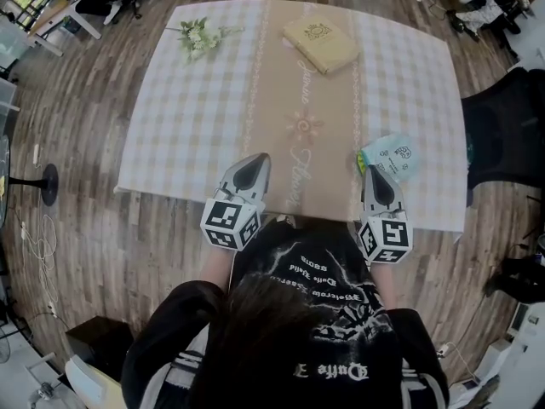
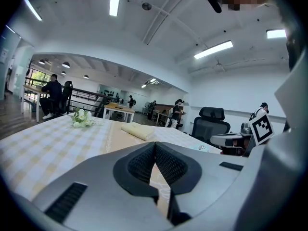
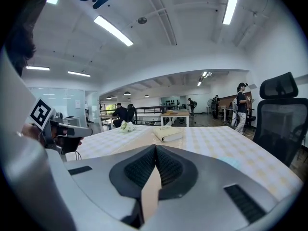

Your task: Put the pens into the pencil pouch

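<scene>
My tongs are both shut, nothing in them. Grey left gripper [image 1: 255, 162] & grey right gripper [image 1: 373, 174] hang at the near edge of the checked-cloth table [image 1: 196, 118], prob. just waiting. Soft light-blue pouch [image 1: 392, 157] lies at that edge, right by the right one: easy reach. I see no pens.

White flower bunch [image 1: 197, 36] on checked tablecloth [image 1: 170, 118]; black chair [image 1: 507, 130] nearby.

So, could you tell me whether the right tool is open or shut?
Shut: the right tool has its pads pressed together, nothing between them.
</scene>
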`<act>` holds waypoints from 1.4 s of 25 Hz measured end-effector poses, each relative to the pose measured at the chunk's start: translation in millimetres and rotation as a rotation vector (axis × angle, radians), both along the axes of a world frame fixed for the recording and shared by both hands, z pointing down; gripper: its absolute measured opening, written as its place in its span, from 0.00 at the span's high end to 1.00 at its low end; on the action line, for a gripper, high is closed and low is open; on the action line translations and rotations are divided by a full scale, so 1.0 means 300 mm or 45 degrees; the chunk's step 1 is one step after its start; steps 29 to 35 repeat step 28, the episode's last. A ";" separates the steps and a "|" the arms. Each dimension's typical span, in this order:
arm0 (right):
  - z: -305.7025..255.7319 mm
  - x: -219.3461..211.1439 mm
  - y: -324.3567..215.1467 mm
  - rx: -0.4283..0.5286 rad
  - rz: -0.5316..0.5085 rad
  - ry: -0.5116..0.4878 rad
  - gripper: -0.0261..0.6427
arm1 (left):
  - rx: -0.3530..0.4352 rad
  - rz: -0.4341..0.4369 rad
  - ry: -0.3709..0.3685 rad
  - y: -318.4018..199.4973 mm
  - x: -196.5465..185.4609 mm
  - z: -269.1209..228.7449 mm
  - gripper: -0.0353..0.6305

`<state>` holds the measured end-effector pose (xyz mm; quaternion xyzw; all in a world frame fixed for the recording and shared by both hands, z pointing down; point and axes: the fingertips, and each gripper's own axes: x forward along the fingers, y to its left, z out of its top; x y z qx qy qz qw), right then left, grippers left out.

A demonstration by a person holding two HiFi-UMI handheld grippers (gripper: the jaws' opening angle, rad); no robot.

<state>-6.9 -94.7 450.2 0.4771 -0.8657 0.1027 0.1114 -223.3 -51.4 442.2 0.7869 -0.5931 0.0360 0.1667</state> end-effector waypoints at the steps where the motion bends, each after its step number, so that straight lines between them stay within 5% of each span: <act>1: 0.000 -0.005 0.003 0.000 -0.008 0.003 0.95 | 0.004 0.002 -0.009 0.000 0.003 -0.003 0.92; 11: 0.023 0.001 0.044 0.001 -0.001 0.069 0.95 | -0.002 0.012 -0.078 0.024 0.015 0.010 0.92; 35: 0.033 0.050 0.091 0.001 0.052 0.089 0.95 | -0.013 0.054 -0.062 0.058 0.042 0.031 0.92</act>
